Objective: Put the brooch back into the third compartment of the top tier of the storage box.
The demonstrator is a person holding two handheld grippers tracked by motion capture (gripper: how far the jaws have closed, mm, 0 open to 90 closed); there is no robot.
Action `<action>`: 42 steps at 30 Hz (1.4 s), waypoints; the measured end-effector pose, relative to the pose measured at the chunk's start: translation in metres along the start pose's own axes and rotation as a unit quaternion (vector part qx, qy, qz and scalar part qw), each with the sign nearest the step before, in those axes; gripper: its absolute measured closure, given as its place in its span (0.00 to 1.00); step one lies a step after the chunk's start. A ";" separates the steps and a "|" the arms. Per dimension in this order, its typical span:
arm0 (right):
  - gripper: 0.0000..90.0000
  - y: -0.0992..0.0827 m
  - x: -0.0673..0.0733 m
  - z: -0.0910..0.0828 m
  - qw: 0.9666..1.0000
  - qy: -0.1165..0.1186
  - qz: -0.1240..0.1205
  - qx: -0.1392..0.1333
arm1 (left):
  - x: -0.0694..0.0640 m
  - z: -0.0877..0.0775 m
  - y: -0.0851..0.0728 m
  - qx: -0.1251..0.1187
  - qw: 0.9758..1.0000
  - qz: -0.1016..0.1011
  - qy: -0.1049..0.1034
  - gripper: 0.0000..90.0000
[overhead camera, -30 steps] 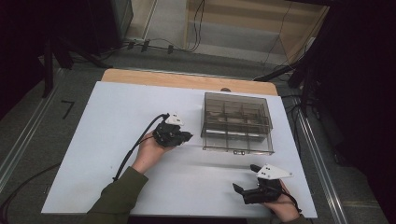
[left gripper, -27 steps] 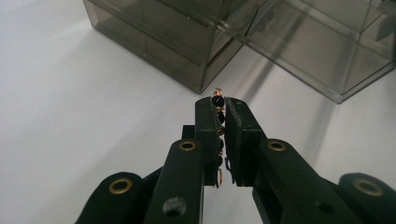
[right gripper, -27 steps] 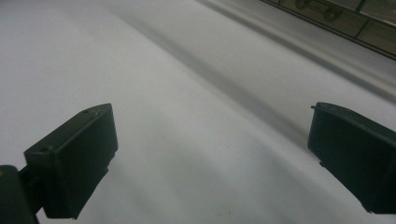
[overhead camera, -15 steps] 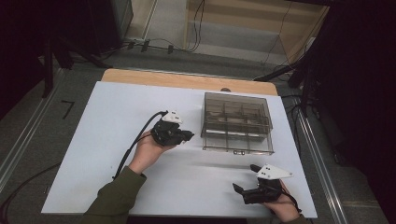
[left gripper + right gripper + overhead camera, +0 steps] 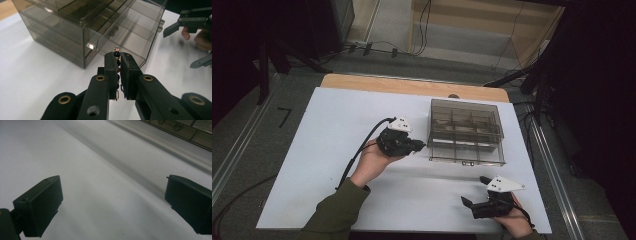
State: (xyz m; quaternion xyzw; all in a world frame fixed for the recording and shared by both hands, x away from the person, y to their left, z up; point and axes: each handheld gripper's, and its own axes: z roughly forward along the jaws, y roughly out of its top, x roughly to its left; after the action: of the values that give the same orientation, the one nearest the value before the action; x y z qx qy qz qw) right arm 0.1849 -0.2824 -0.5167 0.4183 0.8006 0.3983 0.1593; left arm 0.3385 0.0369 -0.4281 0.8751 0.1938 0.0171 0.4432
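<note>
left gripper [image 5: 117, 72] is clenching a bead bracelet [image 5: 116, 62], just beside the drawer box [image 5: 466, 131] | right gripper [image 5: 479, 197] is idling released, nearer the person | bracelet is looking light, limp, slippery: pinching across the beads mid-strand seems best

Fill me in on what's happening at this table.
A person works at a white table with a gripper in each hand. The left gripper is shut on a string of dark and gold beads, held just in front of a smoky clear plastic drawer box. The right gripper rests low near the table's front edge with its jaws wide apart and nothing between them. Whether any drawer is pulled out I cannot tell.
</note>
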 end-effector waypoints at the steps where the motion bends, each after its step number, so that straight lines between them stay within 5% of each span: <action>1: 0.01 0.000 0.000 0.000 1.000 0.000 0.000 0.000 | -0.001 0.000 0.001 0.000 1.000 0.003 -0.001 0.94; 42: 0.01 0.000 0.001 0.000 1.000 0.000 0.002 0.001 | -0.019 0.040 0.049 -0.005 0.999 0.033 -0.041 0.94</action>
State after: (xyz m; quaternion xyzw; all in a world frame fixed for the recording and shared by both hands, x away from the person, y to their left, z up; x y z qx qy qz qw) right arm 0.1842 -0.2815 -0.5168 0.4205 0.8001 0.3976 0.1579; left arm 0.3447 -0.0265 -0.4111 0.8789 0.1466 -0.0036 0.4540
